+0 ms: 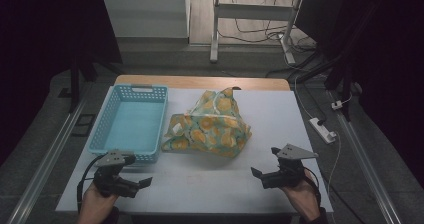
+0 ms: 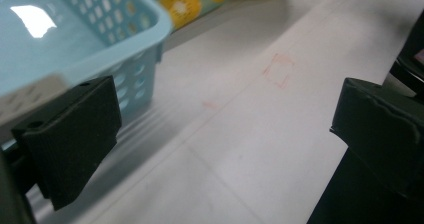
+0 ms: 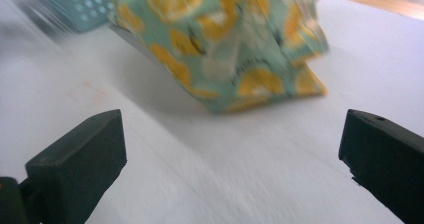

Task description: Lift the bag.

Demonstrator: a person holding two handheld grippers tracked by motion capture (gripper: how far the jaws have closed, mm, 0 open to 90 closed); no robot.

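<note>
A crumpled piece of cloth, green with an orange fruit print, lies near the middle of the white table. Just on its left stands a light blue plastic basket with a perforated wall; the cloth's left edge comes very close to the basket, but I cannot tell if they touch.

The left gripper is at the near left part of the table, just in front of the basket's near corner. Its jaws are spread wide and hold nothing. In the left gripper view the basket is close above the left jaw, and a bit of the cloth is behind it.

The right gripper is at the near right part of the table, apart from the cloth. Its jaws are also spread wide, with nothing between them. In the right gripper view the cloth lies ahead on the table, somewhat blurred, so the pattern is probably orange slices.
</note>
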